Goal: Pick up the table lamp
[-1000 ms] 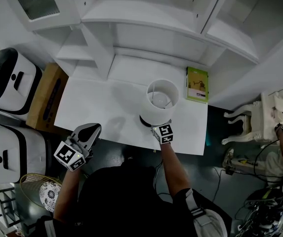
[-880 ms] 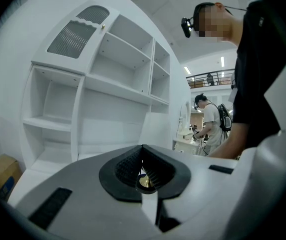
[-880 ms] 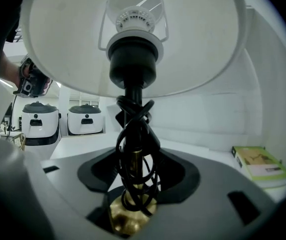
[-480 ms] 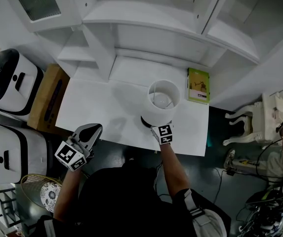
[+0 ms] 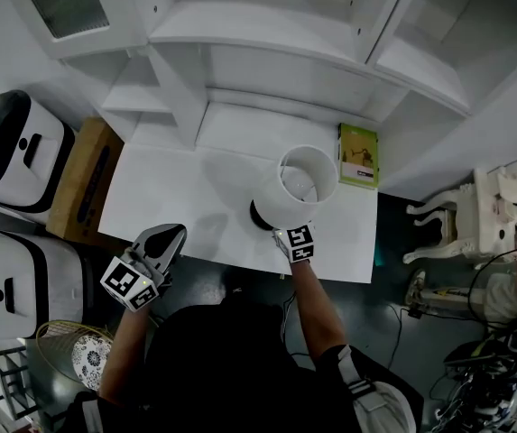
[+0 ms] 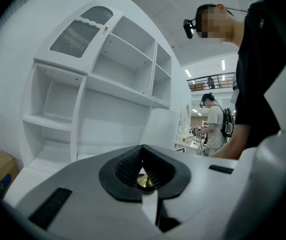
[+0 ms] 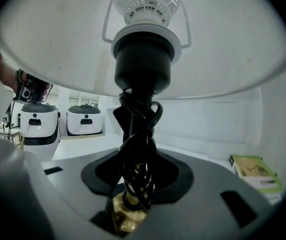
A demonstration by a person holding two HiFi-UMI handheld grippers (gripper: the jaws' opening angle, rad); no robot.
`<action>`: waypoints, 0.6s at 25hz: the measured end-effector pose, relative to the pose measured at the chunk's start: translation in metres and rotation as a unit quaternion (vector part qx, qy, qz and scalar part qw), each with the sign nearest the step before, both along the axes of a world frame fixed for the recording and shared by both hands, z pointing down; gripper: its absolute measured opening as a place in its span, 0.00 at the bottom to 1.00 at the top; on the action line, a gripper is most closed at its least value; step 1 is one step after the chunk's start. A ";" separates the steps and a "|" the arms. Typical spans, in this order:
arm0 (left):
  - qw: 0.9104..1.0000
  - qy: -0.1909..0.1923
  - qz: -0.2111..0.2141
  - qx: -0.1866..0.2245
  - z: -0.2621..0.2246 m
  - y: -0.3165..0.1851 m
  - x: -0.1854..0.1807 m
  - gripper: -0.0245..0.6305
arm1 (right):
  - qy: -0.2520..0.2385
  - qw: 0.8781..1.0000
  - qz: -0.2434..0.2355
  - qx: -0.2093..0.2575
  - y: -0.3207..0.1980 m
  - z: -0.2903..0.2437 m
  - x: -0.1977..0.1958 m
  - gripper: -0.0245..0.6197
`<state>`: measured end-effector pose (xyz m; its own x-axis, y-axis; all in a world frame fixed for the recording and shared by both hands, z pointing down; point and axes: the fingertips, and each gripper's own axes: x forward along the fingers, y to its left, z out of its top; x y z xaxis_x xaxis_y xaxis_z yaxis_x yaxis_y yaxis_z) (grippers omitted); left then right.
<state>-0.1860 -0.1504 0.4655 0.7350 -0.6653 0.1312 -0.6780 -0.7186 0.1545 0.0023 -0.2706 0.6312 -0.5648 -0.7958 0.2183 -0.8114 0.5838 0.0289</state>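
White drum-shaded table lamp (image 5: 299, 188), leaning, its dark base near the front edge of the white surface (image 5: 177, 197). Right gripper (image 7: 135, 176) fingers closing on the cord-wrapped black stem, below the shade, probably for lifting. Left gripper (image 5: 170, 237) fingers clenched, empty.

A green book (image 5: 358, 154) is laid at the back right of a white table (image 5: 177, 197), below white shelves (image 5: 267, 48). A cardboard box (image 5: 82, 183) is set between the table and two white machines (image 5: 14, 147).
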 end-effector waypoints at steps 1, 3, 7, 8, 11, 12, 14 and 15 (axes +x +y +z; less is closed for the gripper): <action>1.000 0.003 0.000 0.001 -0.001 -0.001 0.000 0.05 | 0.000 1.000 -0.001 0.000 0.000 -0.004 -0.001 0.27; 1.000 0.009 -0.001 0.003 -0.002 -0.002 0.000 0.05 | 0.000 1.000 -0.003 -0.002 0.000 -0.012 -0.002 0.27; 1.000 0.022 -0.004 0.006 -0.006 -0.006 -0.002 0.05 | 0.002 1.000 -0.008 -0.004 0.004 -0.029 -0.003 0.27; 1.000 0.026 -0.005 0.006 -0.006 -0.007 -0.003 0.05 | 0.002 1.000 -0.011 -0.005 0.004 -0.034 -0.004 0.26; 0.999 0.038 -0.008 0.005 -0.005 -0.010 -0.005 0.05 | 0.001 1.000 -0.017 -0.008 0.006 -0.044 -0.006 0.26; 0.999 0.040 -0.008 0.005 -0.004 -0.011 -0.005 0.05 | -0.002 1.000 -0.018 -0.010 0.007 -0.048 -0.007 0.26; 0.999 0.040 -0.008 0.004 -0.002 -0.014 -0.006 0.05 | -0.008 1.000 -0.022 -0.013 0.010 -0.056 -0.008 0.26; 0.999 0.040 -0.007 0.004 -0.001 -0.015 -0.006 0.05 | -0.011 1.000 -0.024 -0.014 0.011 -0.061 -0.009 0.26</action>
